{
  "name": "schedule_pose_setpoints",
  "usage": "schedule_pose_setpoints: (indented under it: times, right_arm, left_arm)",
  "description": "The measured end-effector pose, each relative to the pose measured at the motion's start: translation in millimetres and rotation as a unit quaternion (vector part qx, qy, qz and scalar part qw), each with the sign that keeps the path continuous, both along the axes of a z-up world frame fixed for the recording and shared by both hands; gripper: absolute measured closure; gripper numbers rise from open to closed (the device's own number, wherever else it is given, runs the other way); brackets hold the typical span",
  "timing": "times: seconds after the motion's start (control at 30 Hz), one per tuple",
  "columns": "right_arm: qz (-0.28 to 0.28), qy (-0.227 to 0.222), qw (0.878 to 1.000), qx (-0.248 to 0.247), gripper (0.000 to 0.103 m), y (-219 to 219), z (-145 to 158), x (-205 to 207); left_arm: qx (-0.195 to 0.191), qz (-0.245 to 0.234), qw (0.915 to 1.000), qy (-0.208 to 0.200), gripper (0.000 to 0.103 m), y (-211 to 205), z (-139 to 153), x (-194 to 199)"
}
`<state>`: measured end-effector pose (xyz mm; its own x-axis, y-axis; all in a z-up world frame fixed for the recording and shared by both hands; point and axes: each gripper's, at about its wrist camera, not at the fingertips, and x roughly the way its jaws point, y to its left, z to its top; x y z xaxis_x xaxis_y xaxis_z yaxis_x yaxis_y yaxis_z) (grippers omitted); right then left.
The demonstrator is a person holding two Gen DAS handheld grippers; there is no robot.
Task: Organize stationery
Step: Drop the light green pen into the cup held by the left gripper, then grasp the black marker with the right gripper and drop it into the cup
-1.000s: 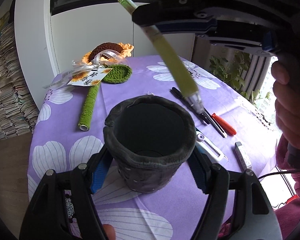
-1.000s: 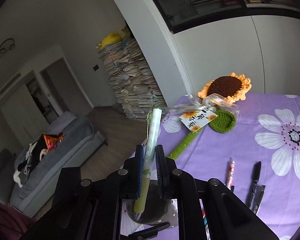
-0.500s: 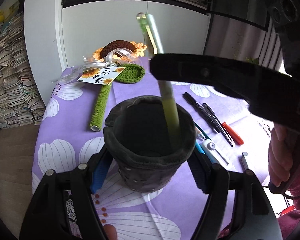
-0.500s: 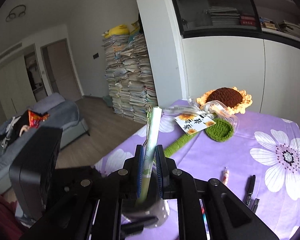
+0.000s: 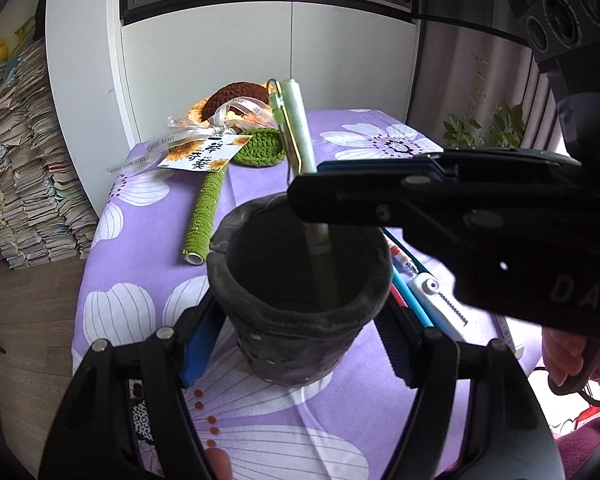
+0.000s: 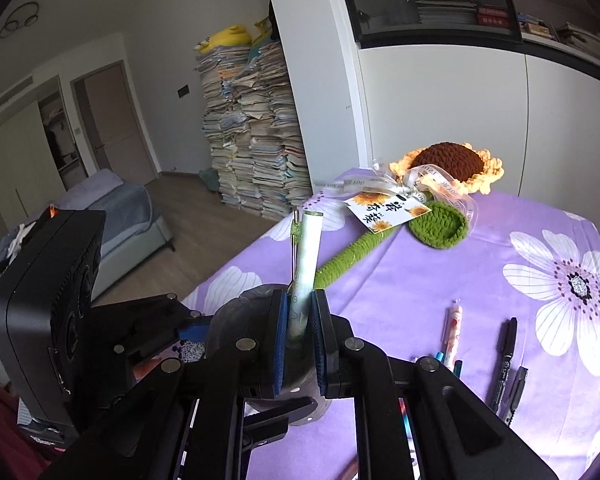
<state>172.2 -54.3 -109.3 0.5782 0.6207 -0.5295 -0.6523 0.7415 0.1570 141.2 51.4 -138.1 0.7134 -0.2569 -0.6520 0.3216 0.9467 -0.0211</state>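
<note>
The right gripper (image 6: 300, 316) clamps a green pen (image 5: 300, 136) half-lowered into the pen holder (image 5: 300, 280) pinched by the left gripper (image 5: 296, 332); other pens (image 6: 504, 360) await.

- Mouth of dark grey felt pen cup (image 5: 296, 312) partly blocked: right gripper (image 6: 300, 336) crosses above, pale green pen (image 5: 298, 128) stands inside.
- Left gripper (image 5: 296, 332) flanks cup.
- Bare purple floral tablecloth (image 6: 440, 280) beyond crocheted green stem (image 5: 206, 212).

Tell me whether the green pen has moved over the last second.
Yes. The green pen, clamped in the right gripper, went from tilted above the grey pen holder to nearly upright with its lower end down inside it.
</note>
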Motion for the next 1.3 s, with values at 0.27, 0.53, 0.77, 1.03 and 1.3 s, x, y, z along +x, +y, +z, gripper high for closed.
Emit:
schedule_pose_setpoints:
  times: [0.27,0.53,0.77,1.03,1.3]
  right_arm:
    - [0.037,0.018,0.999,-0.019,0.090,13.6,-7.6,-0.9]
    - [0.051,0.043,0.997,-0.045,0.090,22.6,-10.9,4.9]
    - [0.044,0.047,0.998,-0.027,0.090,8.0,-1.1,0.2]
    - [-0.141,0.062,0.984,-0.093,0.090,-80.2,20.2,22.7]
    - [-0.175,0.202,0.955,-0.130,0.090,-110.5,-42.8,90.2]
  left_arm:
    - [0.002,-0.001,1.0000,-0.006,0.032,-0.9,-1.2,-1.2]
    - [-0.006,0.001,1.0000,0.001,0.032,0.8,-1.4,1.0]
    - [-0.007,0.003,1.0000,0.000,0.032,0.2,-1.4,0.0]
    - [-0.007,0.010,0.9999,-0.002,0.032,0.4,-1.8,-0.3]
    - [0.004,0.015,0.9999,-0.002,0.032,-2.7,-1.1,-2.4]
